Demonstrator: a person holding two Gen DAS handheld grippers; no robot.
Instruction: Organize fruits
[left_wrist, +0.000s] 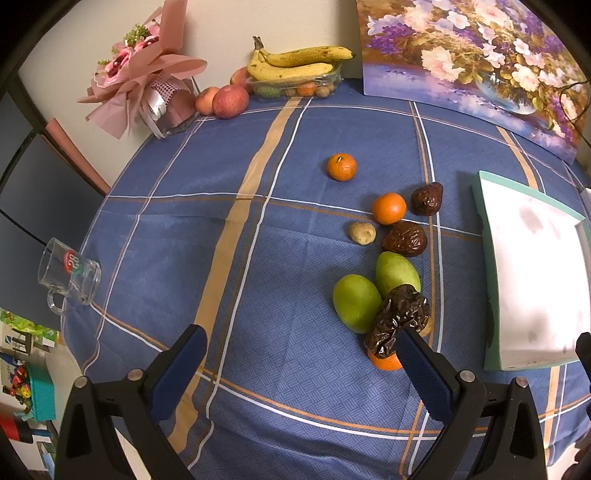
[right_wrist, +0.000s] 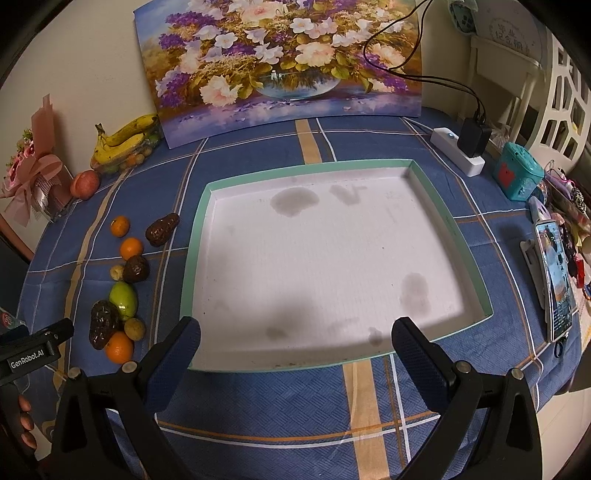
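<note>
Two claws hang over a blue plaid tablecloth (left_wrist: 258, 258), both spread wide and holding nothing. The left gripper (left_wrist: 299, 369) points at a loose cluster of fruit lying just left of the landmark here, a shallow mint-green cardboard tray with a white stained floor (right_wrist: 201, 229), which has nothing in it. Nearest the tray's left wall lie three wrinkled dark brown dates (left_wrist: 427, 199) (left_wrist: 404, 239) (left_wrist: 400, 317); the third leans on two smooth green oval fruits (left_wrist: 356, 302) (left_wrist: 397, 273) that touch each other. Three small orange mandarins (left_wrist: 341, 167) (left_wrist: 388, 208) (left_wrist: 384, 362) sit along the same side, the last one partly hidden under that third date and the left gripper's right finger. One small tan round fruit (left_wrist: 362, 232) rests beside the middle date. The right gripper (right_wrist: 295, 347) hovers over the tray's near rim. Beyond the tray's far-left corner, against the wall, yellow spotted bananas (left_wrist: 299, 61) lie on a clear plastic punnet, with red apples (left_wrist: 229, 101) beside it.
</note>
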